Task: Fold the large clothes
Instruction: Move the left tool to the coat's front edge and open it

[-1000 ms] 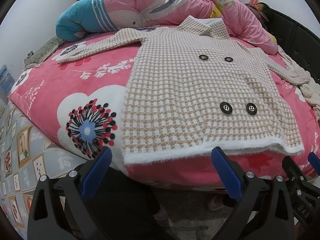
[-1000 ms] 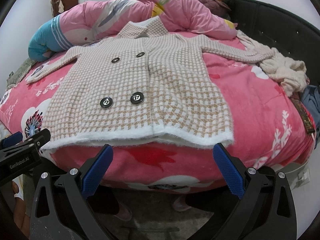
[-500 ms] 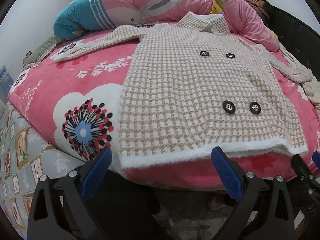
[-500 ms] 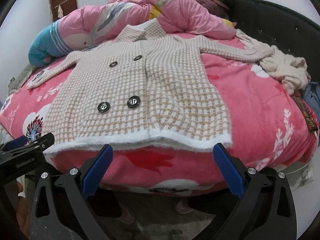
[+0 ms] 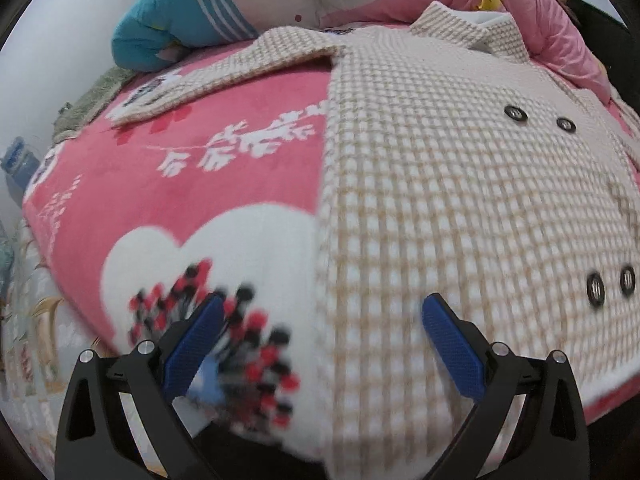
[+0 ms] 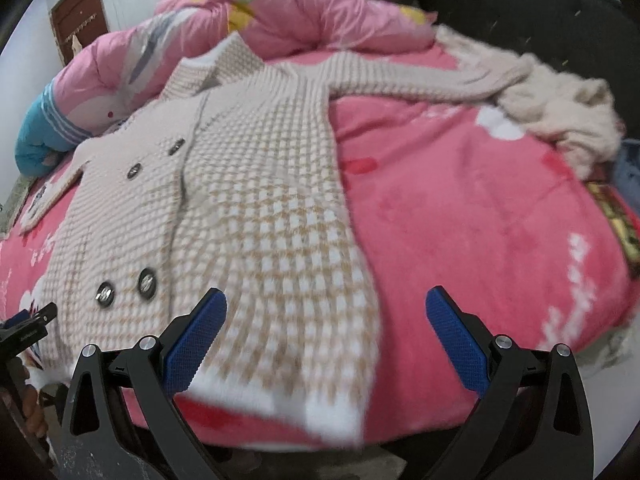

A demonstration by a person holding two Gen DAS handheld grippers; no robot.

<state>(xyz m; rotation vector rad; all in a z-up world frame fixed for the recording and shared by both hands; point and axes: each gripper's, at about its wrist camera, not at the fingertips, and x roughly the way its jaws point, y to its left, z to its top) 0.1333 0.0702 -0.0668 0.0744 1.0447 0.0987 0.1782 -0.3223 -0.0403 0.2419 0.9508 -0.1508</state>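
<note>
Beige-and-white checked coat is lying flat, buttons up, on the pink floral bed cover; left wrist view: left tool is hovering wide open, empty, over the coat's left hem corner. Right wrist view: right tool is gaping empty over the coat hem's right corner; cream garment is sitting beyond the sleeve

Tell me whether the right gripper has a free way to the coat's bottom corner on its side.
Probably yes. The right gripper is open, the coat hem corner lies just ahead between its fingers, and nothing covers it on the pink blanket.
</note>
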